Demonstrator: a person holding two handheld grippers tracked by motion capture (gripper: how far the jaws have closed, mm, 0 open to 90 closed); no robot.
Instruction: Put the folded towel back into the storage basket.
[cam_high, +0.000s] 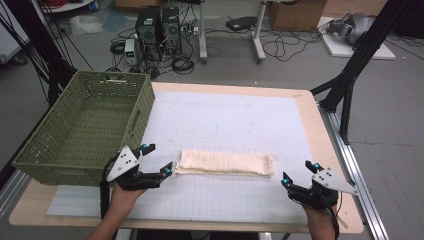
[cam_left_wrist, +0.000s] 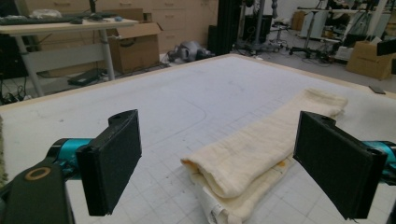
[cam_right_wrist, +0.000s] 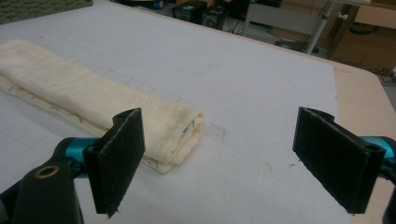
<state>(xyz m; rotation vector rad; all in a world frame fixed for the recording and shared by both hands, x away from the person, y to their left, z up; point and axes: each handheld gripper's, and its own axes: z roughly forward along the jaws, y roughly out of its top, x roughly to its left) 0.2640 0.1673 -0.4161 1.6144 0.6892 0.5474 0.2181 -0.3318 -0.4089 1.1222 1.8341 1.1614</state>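
Two hand-held grippers flank a folded cream towel (cam_high: 226, 163) on our tabletop (cam_high: 310, 107).

We hold the left hand-held gripper (cam_high: 156, 159) released, jaws spread wide, just beside the towel's left end, not touching it. Our right hand-held gripper (cam_high: 296, 172) is released too, near the towel's right end but apart from it. The towel lies flat on the white gridded mat (cam_high: 240, 120), and a green woven basket (cam_high: 60, 145) stands at the left.

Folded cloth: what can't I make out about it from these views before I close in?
- Folded cloth: layer count, too small in the high view.
- Its near end: cut off by the left gripper view's bottom edge.
- Its edge print: too small to read; the right claw's pad covers part.
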